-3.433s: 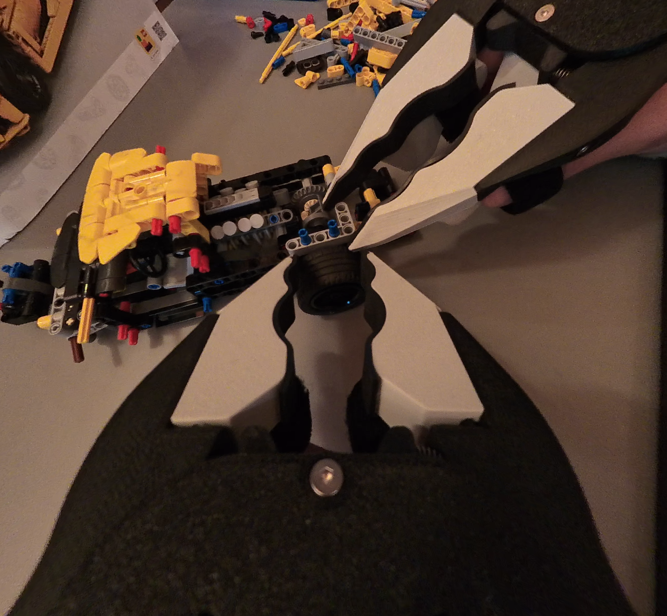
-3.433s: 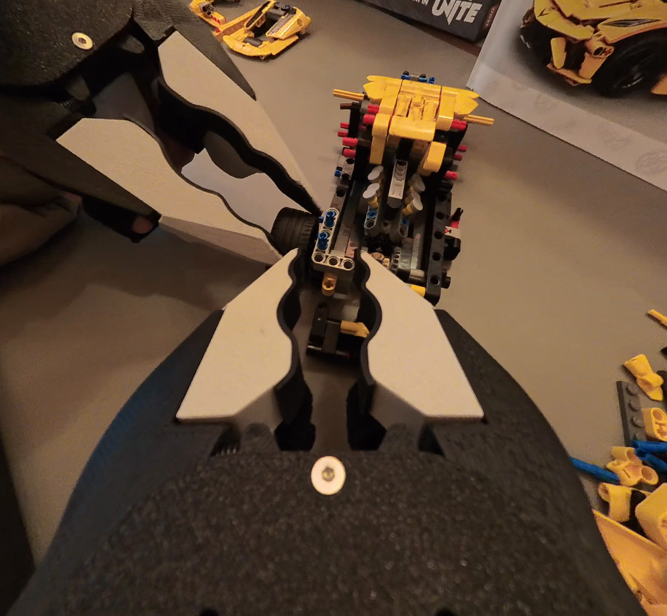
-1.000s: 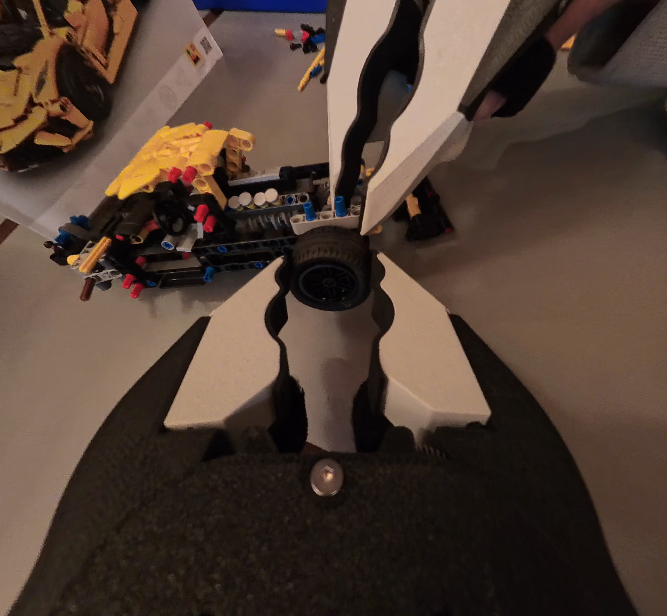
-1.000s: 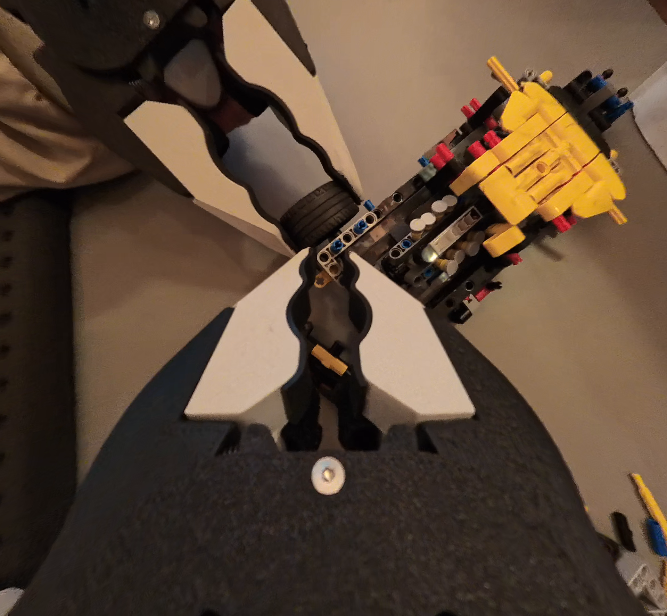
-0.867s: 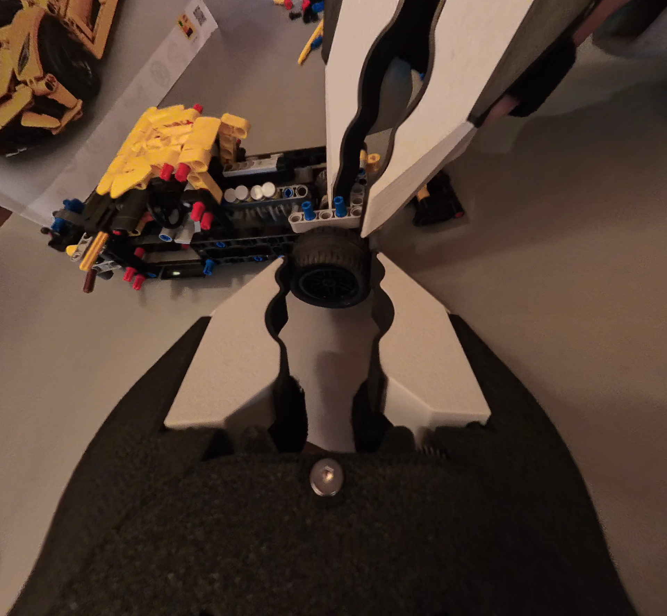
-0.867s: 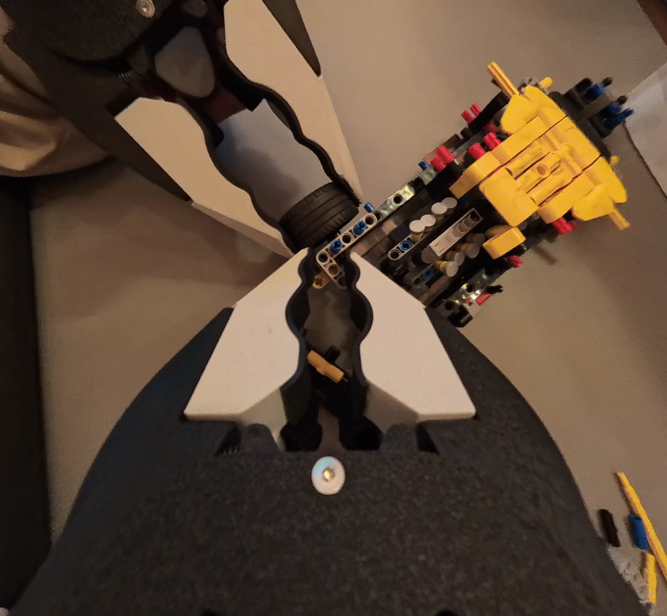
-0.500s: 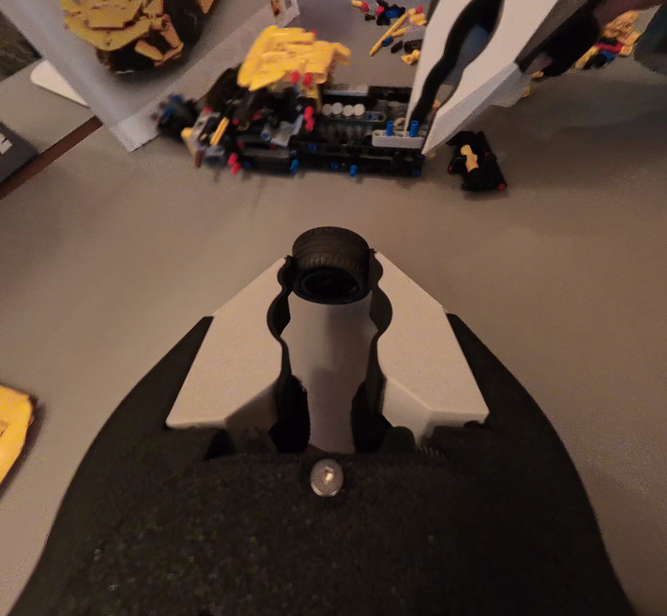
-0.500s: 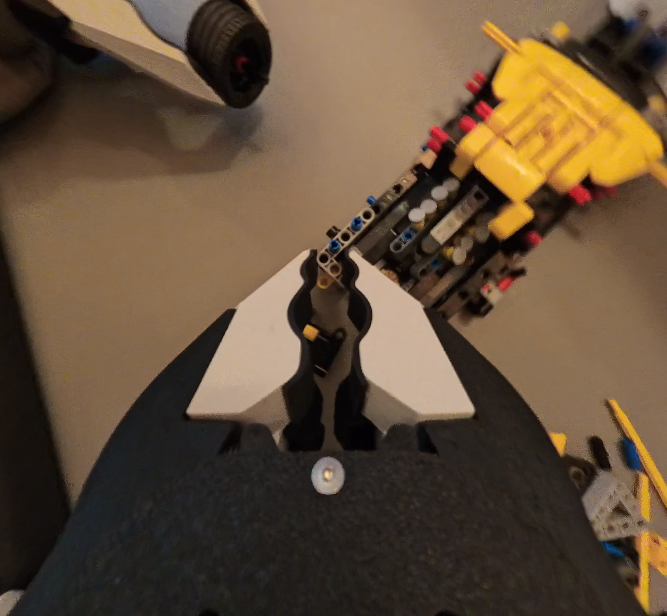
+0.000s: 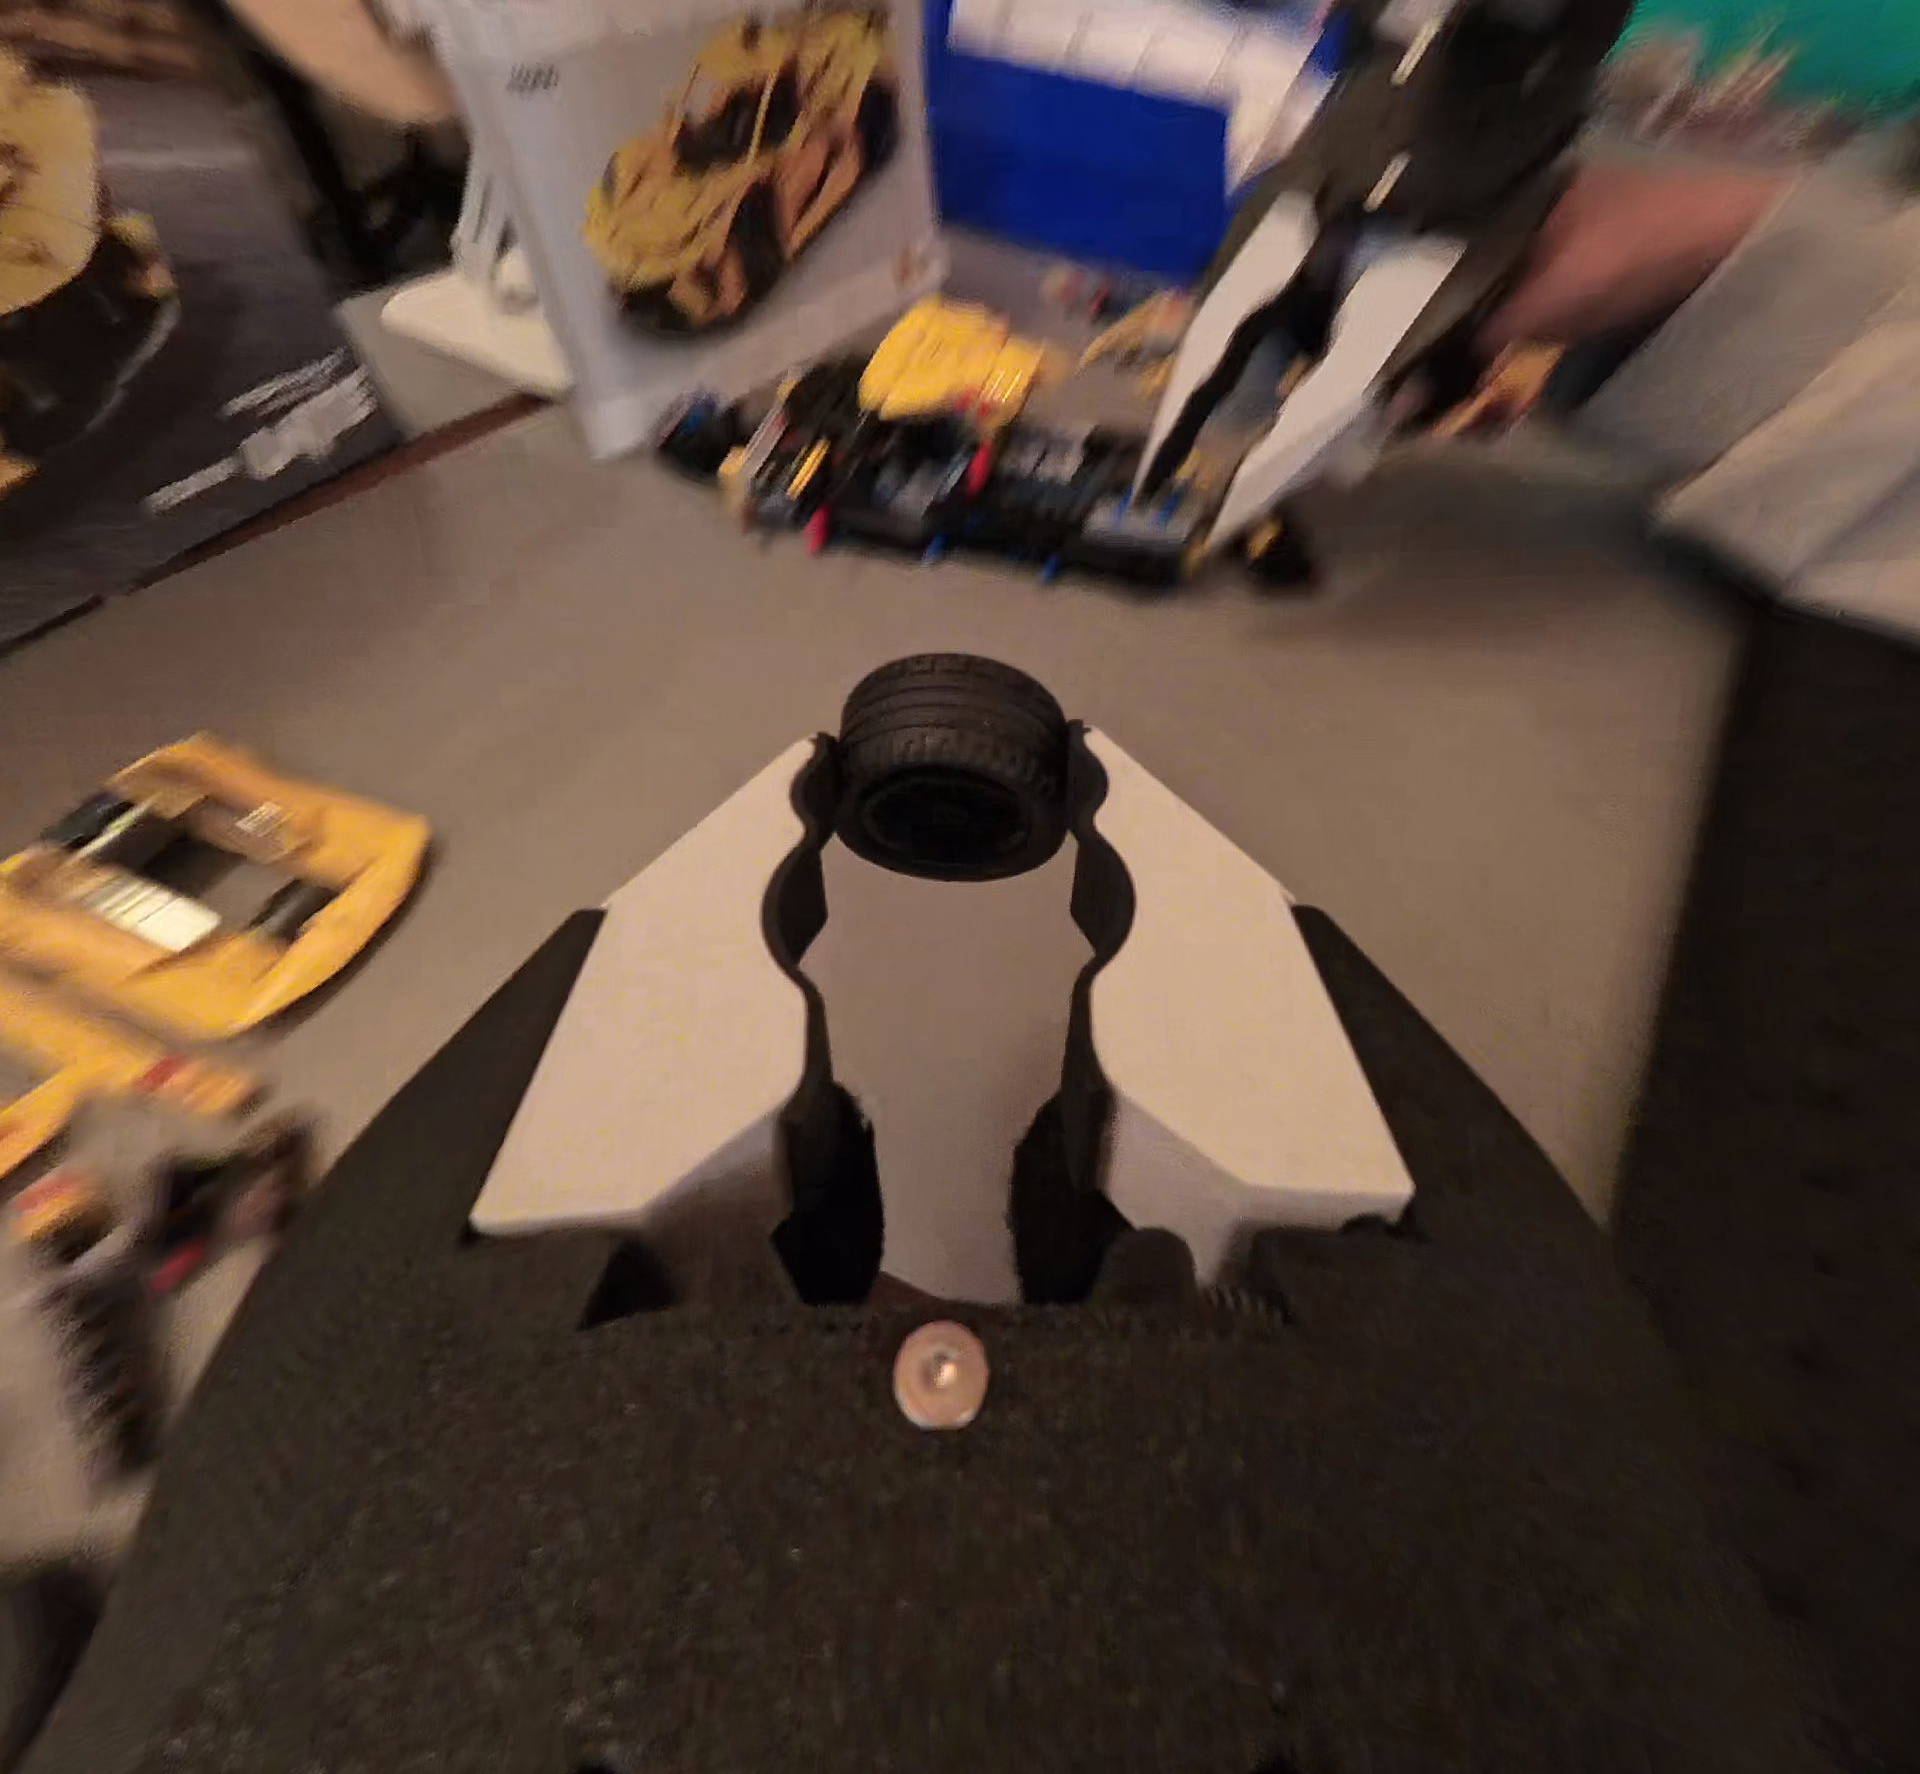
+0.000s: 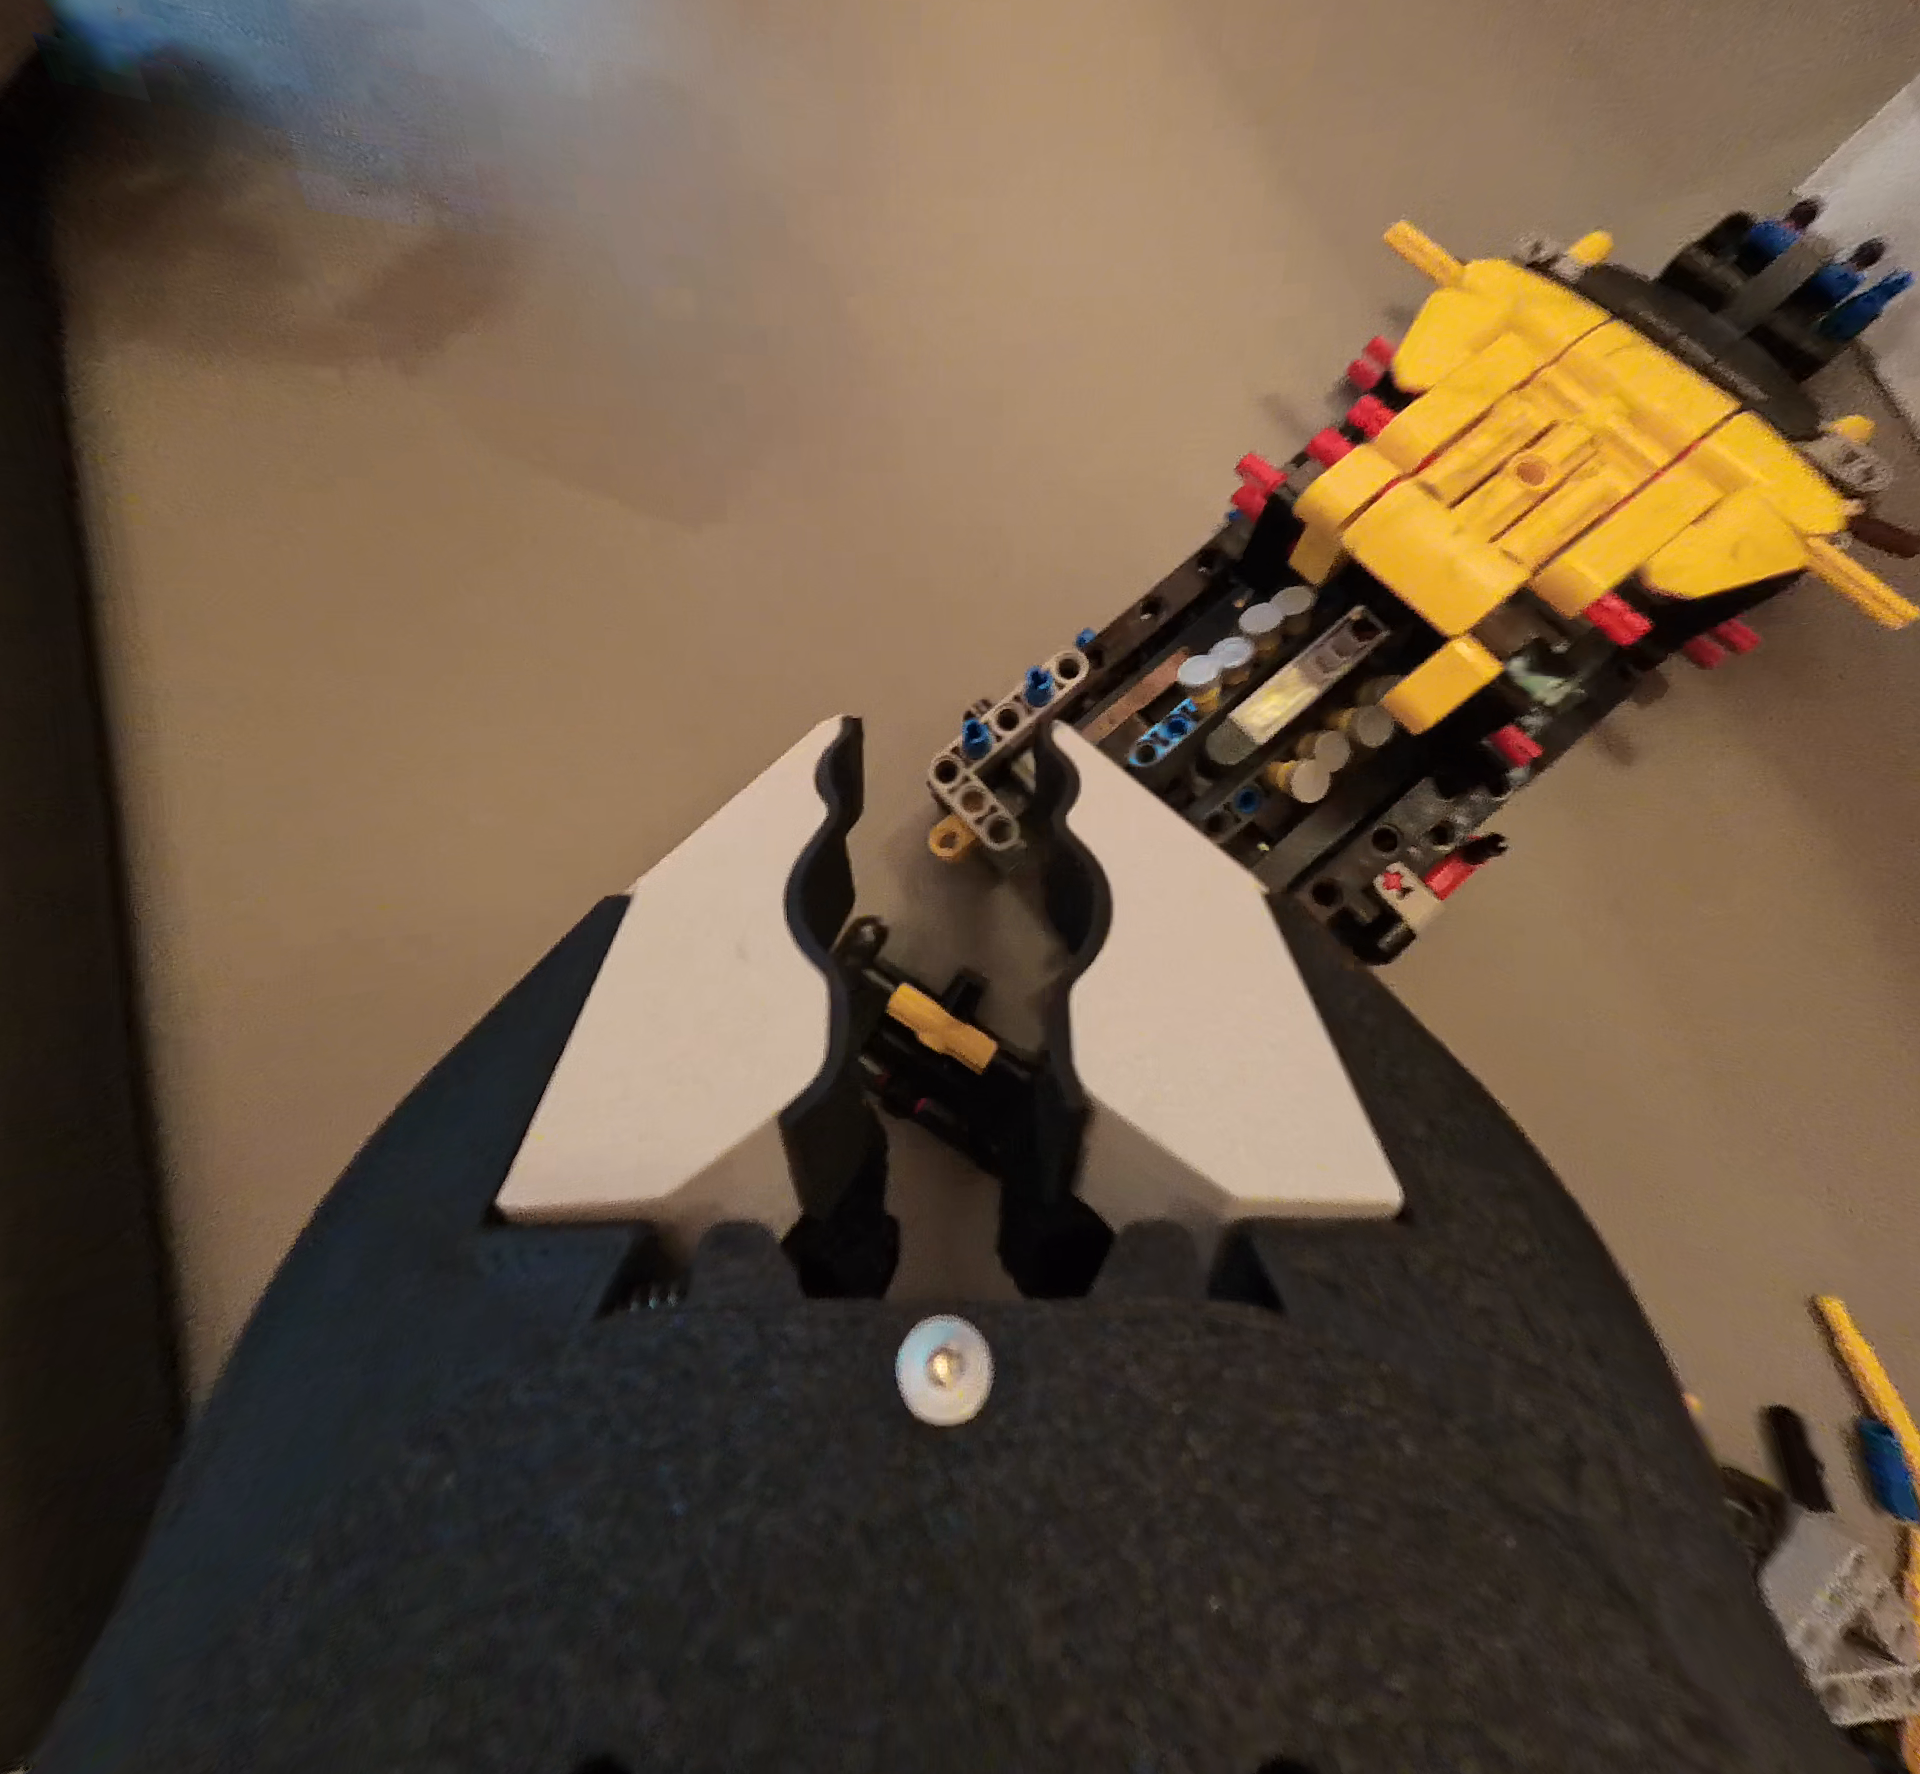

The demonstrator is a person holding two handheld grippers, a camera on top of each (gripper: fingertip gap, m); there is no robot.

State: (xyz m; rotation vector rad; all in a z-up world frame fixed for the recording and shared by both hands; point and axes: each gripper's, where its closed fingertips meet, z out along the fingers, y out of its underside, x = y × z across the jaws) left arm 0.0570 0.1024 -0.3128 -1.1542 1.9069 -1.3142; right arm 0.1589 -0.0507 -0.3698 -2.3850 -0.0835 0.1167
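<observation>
Left tongs [image 9: 951, 748] clenched on one small black rubber toy wheel [image 9: 954, 768], tread pinched at the tips, lifted clear of the grey counter [image 9: 520, 602]. Right tongs [image 10: 956, 737] released, straddling a light-grey perforated brick beam [image 10: 1003, 753] at the near end of one partly built black-and-yellow brick car chassis [image 10: 1455, 623], which runs off toward 2 o'clock; contact unclear. One small black-and-yellow sub-assembly [image 10: 940, 1038] lies between the fingers. Judgement: keep the squeeze even across the tread so the wheel cannot roll out. Count: one wheel, one chassis, two tongs; loose bricks at 4 o'clock too blurred to count.
</observation>
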